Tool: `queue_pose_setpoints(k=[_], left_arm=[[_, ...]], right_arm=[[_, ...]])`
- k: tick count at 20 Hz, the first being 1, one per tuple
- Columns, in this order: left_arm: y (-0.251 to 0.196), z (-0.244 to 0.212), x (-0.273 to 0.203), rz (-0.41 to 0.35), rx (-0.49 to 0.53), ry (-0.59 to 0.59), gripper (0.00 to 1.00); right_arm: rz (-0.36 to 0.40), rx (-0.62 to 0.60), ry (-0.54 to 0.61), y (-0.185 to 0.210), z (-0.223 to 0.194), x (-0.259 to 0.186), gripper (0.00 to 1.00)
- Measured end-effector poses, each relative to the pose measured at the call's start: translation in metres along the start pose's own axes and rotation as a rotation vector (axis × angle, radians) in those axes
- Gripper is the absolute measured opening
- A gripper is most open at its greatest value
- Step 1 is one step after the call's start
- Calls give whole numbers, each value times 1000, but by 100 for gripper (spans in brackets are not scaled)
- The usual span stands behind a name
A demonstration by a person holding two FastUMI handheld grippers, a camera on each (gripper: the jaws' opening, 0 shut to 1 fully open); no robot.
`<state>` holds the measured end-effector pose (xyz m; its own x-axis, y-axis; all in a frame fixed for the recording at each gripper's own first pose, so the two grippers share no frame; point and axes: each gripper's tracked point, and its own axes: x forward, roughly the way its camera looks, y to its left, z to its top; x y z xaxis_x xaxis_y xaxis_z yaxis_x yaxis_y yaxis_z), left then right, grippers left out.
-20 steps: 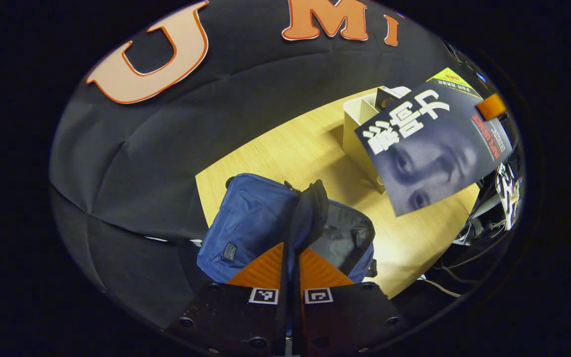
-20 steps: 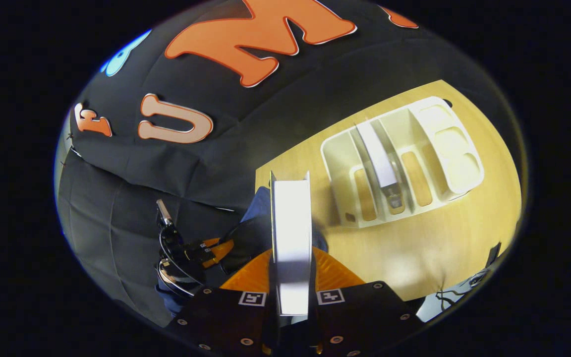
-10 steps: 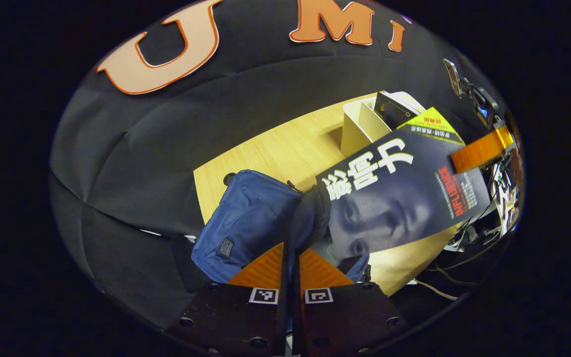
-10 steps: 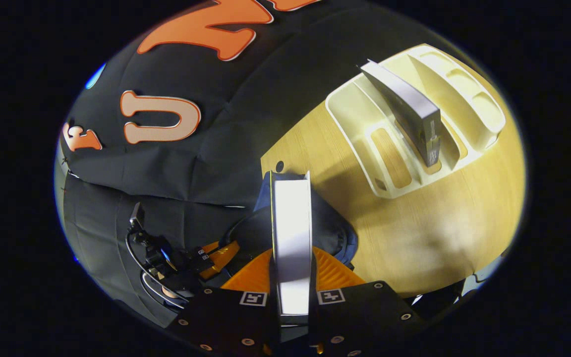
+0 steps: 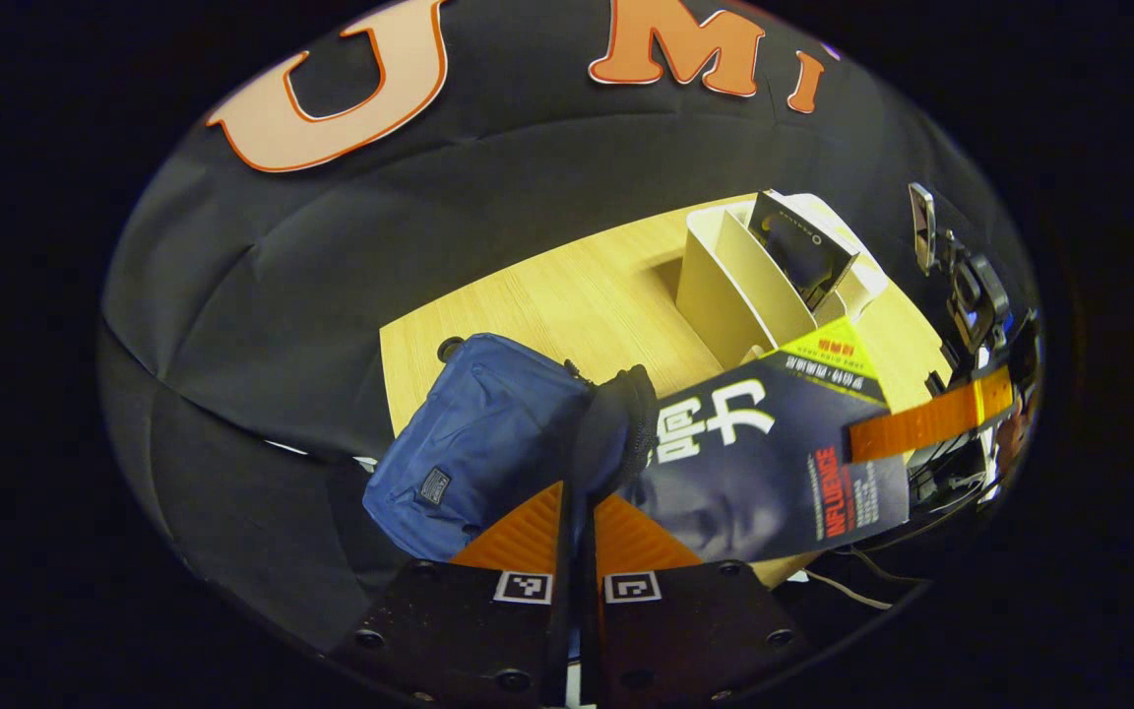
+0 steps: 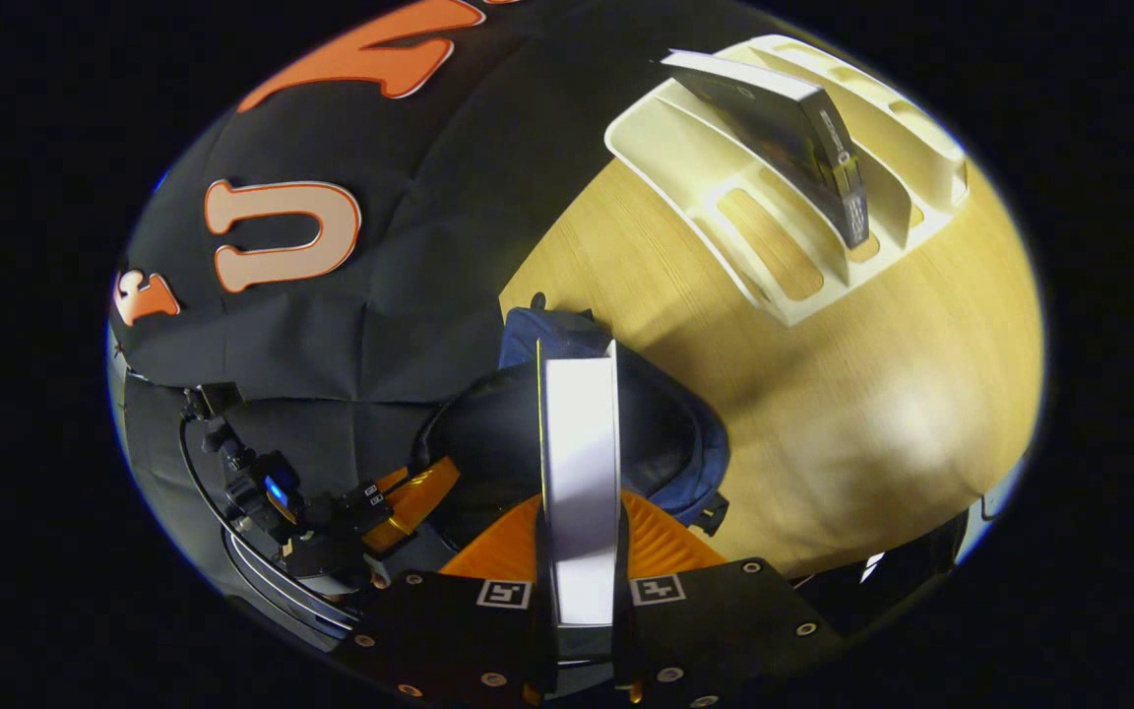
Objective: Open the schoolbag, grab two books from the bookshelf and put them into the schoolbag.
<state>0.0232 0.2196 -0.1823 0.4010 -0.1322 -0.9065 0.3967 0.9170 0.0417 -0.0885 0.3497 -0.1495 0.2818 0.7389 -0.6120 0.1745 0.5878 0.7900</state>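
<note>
Table (image 5: 567,295): schoolbag (image 5: 469,453), bookshelf (image 5: 734,286).

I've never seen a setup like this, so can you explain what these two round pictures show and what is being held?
A person holds a two-finger gripper in each hand; a fisheye camera rides on each. In the left gripper view, the left gripper pinches the rim of the blue schoolbag, holding it open. In the right gripper view, the right gripper clamps a book edge-on above the bag's opening; the left gripper view shows its dark cover. On the wooden table stands a white bookshelf with a second book leaning in it.
</note>
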Motion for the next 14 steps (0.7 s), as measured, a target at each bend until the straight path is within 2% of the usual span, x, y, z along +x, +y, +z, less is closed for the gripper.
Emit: queue_pose_setpoints(k=[9,14], left_arm=[[-13,-7,-4,-9,-1,-20,5],[-18,-11,-5,-1,18,-32,4]], right_arm=[[31,-7,-24,4,-4,76,22],[94,46,-26,9,-7,113,22]])
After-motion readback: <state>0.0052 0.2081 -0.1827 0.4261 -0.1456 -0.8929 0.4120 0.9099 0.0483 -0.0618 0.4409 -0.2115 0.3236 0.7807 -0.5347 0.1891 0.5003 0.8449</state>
